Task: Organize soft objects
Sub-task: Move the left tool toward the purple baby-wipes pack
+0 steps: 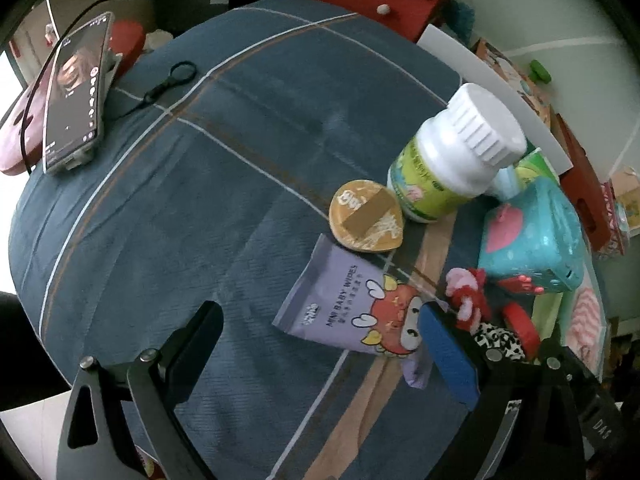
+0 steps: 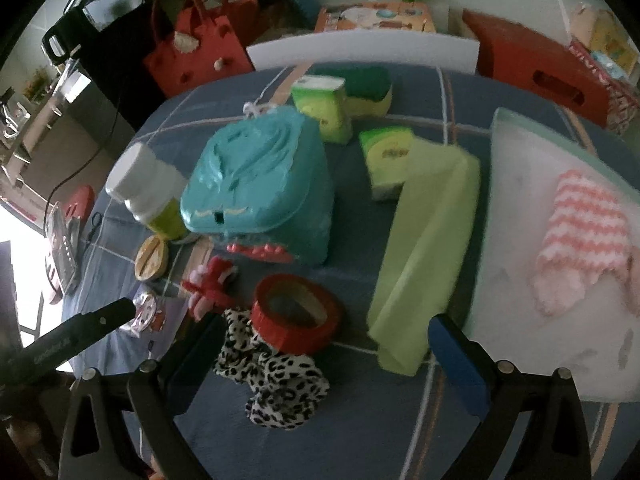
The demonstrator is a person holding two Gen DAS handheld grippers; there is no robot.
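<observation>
Left wrist view: the left gripper (image 1: 320, 354) hangs low over the blue plaid cloth (image 1: 224, 168) with its jaws spread and nothing between them. Just ahead, touching the blue pad, lies the baby wipes pack (image 1: 344, 304); beyond it sit an orange sealed cup (image 1: 366, 218) and a tilted white-capped bottle (image 1: 452, 156). A teal plastic case (image 1: 532, 236) and a red-and-pink pipe-cleaner toy (image 1: 468, 292) crowd the right side. A phone (image 1: 76, 96) stands well apart at the far left edge. The left half of the cloth is open, which gives this gripper free room to swing.

Right wrist view: the right gripper (image 2: 326, 364) also has its jaws spread wide and empty. Between them, close in, lies the leopard-print scrunchie (image 2: 276, 380), touching a red tape roll (image 2: 296, 320). A folded light-green cloth (image 2: 428, 248) lies just right of centre, and a white tray (image 2: 516, 208) at the right already holds a pink zigzag knit cloth (image 2: 580, 220).

Judging by this, one soft thing is sorted and the scrunchie looks like the next pick. That would call for lowering and closing on the fabric alone, clear of the tape roll, then carrying it right over the green cloth. The tray's near rim is close, so the lift should clear it.
</observation>
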